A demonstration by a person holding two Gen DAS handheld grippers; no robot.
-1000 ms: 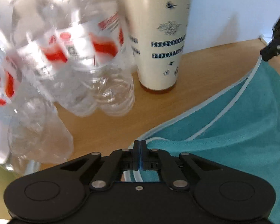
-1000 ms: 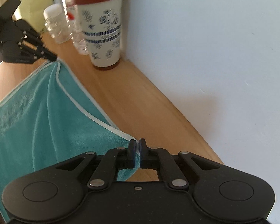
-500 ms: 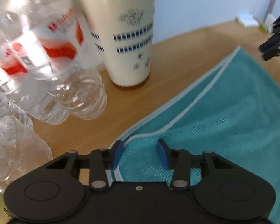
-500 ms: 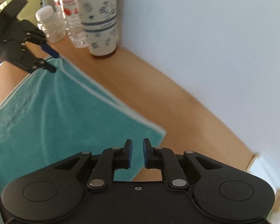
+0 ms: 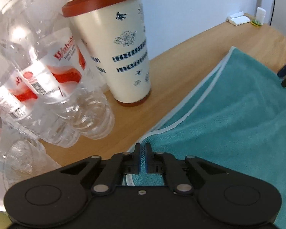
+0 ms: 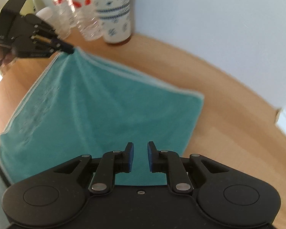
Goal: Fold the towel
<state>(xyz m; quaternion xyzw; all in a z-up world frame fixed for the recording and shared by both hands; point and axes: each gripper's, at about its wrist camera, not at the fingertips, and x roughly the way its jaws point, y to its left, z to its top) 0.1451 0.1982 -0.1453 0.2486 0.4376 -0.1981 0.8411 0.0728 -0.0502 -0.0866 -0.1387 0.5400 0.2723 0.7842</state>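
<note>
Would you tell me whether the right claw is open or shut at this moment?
Open: the right claw shows a clear gap between its blue pads, above the towel.

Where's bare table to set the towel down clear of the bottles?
Bare wood runs between the towel and the wall, widening past the towel's right corner. Crowded at the far left: bottles and cup stand close beside the left gripper.

The right gripper (image 6: 139,156) hangs with jaws apart over the teal towel (image 6: 104,110) on the wooden table (image 6: 228,114). The left gripper (image 6: 69,50) pinches the towel's far corner, near clear bottles (image 6: 80,13) and a patterned cup (image 6: 114,13).
</note>
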